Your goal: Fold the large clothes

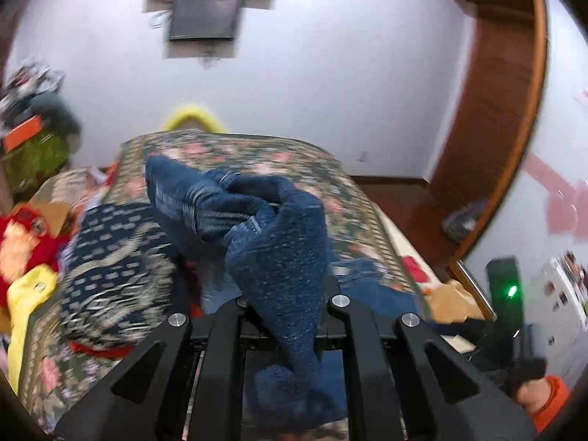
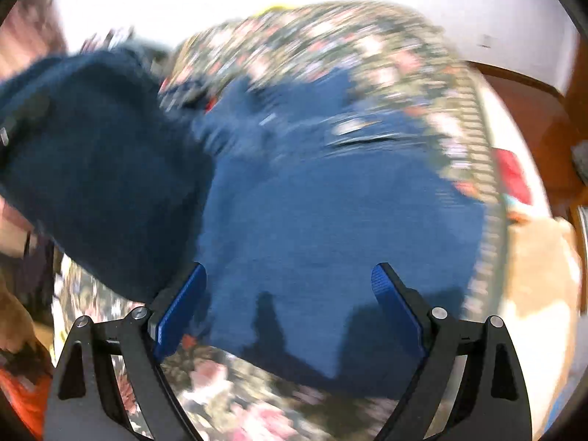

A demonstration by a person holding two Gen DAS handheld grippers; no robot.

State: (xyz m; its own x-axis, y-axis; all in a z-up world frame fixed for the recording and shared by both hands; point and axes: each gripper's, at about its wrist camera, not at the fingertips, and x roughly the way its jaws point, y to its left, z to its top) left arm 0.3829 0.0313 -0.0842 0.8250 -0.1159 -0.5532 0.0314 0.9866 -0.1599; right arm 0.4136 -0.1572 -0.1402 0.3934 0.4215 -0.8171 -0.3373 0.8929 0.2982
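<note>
A large dark blue knit garment [image 2: 330, 198] lies spread on a floral bedspread [image 2: 367, 47]. My left gripper [image 1: 284, 294] is shut on a bunched part of the garment [image 1: 279, 257] and holds it lifted above the bed; the cloth hides the fingertips. That lifted fold hangs at the left of the right wrist view [image 2: 95, 169]. My right gripper [image 2: 288, 279] is open and empty, hovering just above the flat part of the garment, its blue pads [image 2: 397, 312] wide apart.
The floral bedspread [image 1: 257, 154] holds a dark patterned cloth [image 1: 110, 257]. A red and yellow plush toy [image 1: 22, 242] lies at the left. A wooden bed frame [image 1: 496, 128] curves at the right. A screen [image 1: 202, 18] hangs on the white wall.
</note>
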